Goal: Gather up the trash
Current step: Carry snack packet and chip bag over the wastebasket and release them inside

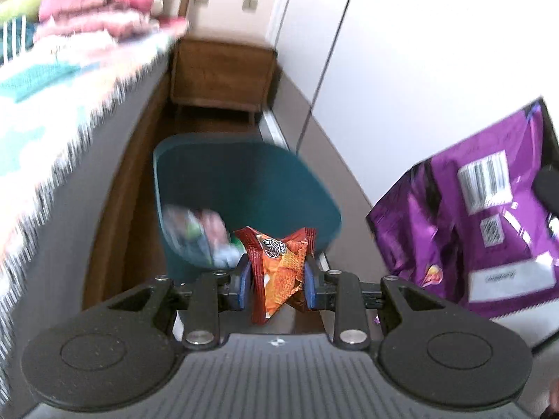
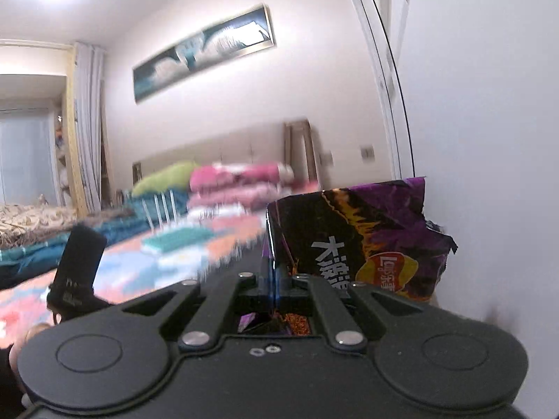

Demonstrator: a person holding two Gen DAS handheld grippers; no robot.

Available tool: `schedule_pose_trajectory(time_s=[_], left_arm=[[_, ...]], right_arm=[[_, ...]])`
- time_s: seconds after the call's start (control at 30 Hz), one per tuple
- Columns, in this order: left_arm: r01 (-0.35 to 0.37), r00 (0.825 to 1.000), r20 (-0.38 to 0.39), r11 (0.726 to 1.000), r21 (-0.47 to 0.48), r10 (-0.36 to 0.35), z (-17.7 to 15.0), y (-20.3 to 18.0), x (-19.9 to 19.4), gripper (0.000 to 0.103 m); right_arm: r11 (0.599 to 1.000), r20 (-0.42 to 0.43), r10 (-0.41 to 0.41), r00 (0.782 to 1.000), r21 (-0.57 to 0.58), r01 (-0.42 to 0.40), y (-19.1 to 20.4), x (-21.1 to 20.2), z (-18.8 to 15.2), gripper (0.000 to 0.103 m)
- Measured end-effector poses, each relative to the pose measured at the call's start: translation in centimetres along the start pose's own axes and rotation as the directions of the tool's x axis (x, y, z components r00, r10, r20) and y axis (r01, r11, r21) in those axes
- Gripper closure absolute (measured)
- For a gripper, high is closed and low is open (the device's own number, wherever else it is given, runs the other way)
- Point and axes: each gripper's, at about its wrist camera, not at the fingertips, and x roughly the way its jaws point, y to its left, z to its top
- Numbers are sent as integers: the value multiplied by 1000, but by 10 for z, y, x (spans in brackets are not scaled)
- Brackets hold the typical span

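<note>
- Your left gripper (image 1: 278, 279) clenches an orange snack packet (image 1: 279, 269) just before the teal bin (image 1: 244, 188).
- Your right gripper (image 2: 275, 281) pinches a purple Lay's chip bag (image 2: 363, 241); its barcode shows only in the left view.

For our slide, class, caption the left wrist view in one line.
Left gripper pinching an orange snack wrapper above the teal trash bin, purple chip bag alongside.

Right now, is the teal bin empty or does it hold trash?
Not empty: the teal bin holds blurred wrappers at its lower left.
</note>
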Motion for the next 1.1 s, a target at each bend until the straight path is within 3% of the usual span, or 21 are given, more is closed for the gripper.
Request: schedule_pose_trajectory(time_s=[0.1, 0.3, 0.53, 0.7, 0.77, 0.87, 1.1], left_arm=[[-10, 999, 30, 1000, -8, 10, 21, 4, 10, 74], [-71, 996, 54, 997, -20, 72, 50, 16, 23, 74], [-118, 993, 19, 992, -50, 119, 65, 31, 49, 74], [-143, 990, -27, 986, -81, 141, 64, 40, 79, 74], [-117, 993, -45, 988, -99, 113, 64, 43, 91, 74], [-134, 987, -97, 986, -99, 124, 60, 46, 114, 74], [-183, 968, -189, 980, -82, 165, 44, 51, 155, 74]], right_arm=[[998, 35, 59, 998, 15, -60, -3, 22, 23, 102], [987, -10, 156, 988, 31, -155, -3, 81, 42, 102], [968, -130, 233, 964, 121, -218, -18, 127, 21, 102], [966, -230, 227, 946, 175, -189, -29, 161, -15, 102], [956, -272, 236, 933, 235, -174, -37, 173, -33, 102], [935, -314, 222, 923, 337, -110, -52, 188, -54, 102], [973, -460, 118, 880, 230, -10, -36, 208, -86, 102]])
